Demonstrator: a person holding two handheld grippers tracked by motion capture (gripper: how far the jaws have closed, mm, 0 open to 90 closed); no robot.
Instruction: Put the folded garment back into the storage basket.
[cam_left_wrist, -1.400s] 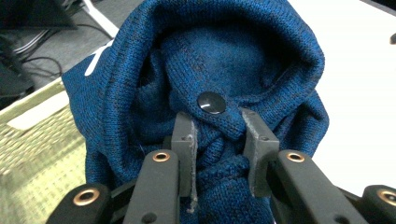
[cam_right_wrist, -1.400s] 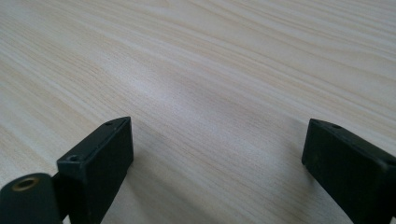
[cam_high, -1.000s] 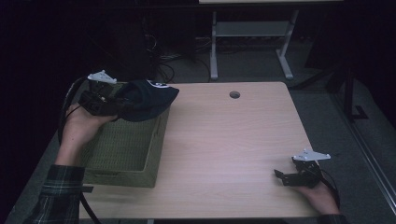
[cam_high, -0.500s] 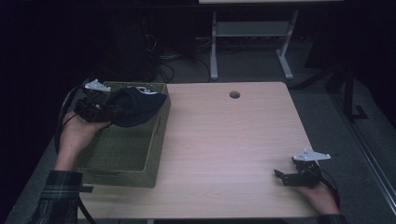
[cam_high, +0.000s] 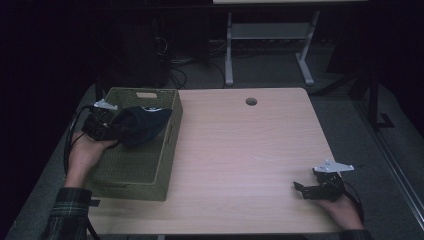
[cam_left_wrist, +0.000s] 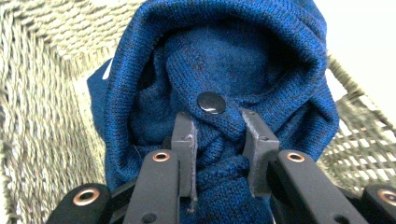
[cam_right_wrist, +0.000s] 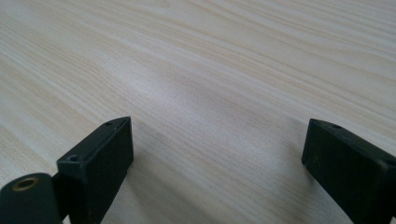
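Left claw (cam_high: 120, 131) pinching a bunched fold of a dark blue knitted garment (cam_high: 145, 124), its jaws pressed into the cloth just below a black snap button (cam_left_wrist: 211, 102). The garment hangs over the open top of a woven olive basket (cam_high: 165, 160), which stands at the left end of the pale wooden surface (cam_high: 240, 150). Right claw (cam_high: 300, 189) near the surface's front right corner, well apart from the basket, jaws spread wide and holding nothing, low over bare wood.
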